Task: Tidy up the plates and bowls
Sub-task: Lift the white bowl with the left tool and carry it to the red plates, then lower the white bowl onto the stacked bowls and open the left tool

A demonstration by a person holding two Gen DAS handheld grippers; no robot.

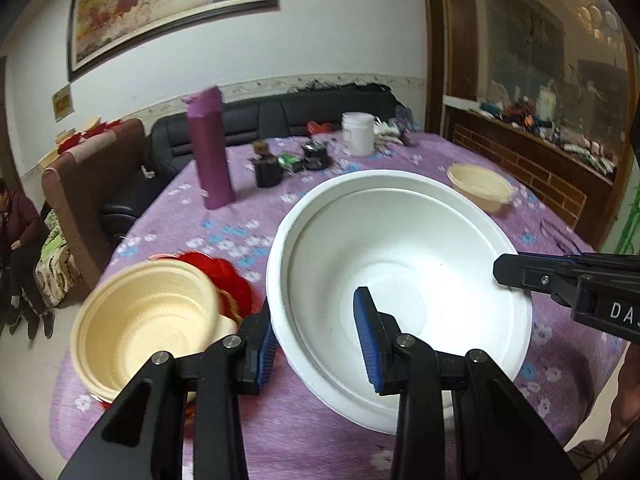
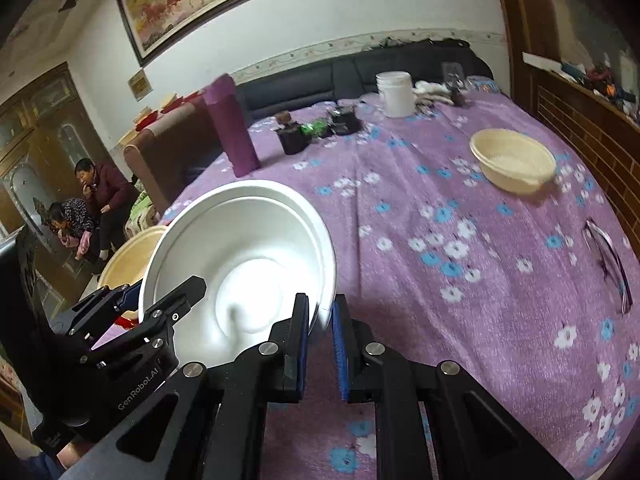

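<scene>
Both sets of fingers clamped on the rim of 1 white bowl (image 1: 396, 280), held tilted above the bench (image 2: 460, 220): left gripper (image 1: 320, 344) on the near-left rim, right gripper (image 2: 320, 344) on the opposite edge. Down-left, close by the left gripper, 1 cream bowl (image 1: 148, 316) on what looks like 1 red plate (image 1: 224, 276). Far right, well apart, a 2nd cream bowl (image 2: 514, 160).

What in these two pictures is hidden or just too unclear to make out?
- Red plate, left view: mostly covered by the cream bowl; its shape is unclear.
- Small dark items by the purple bottle, both views: too small and blurred to name.
- White bowl, right view: its near rim blurs between the right gripper pads.
- Table edge, both views: cut off behind the gripper arms.
- Left gripper: its left pad's contact with the bowl's outside is unclear.
</scene>
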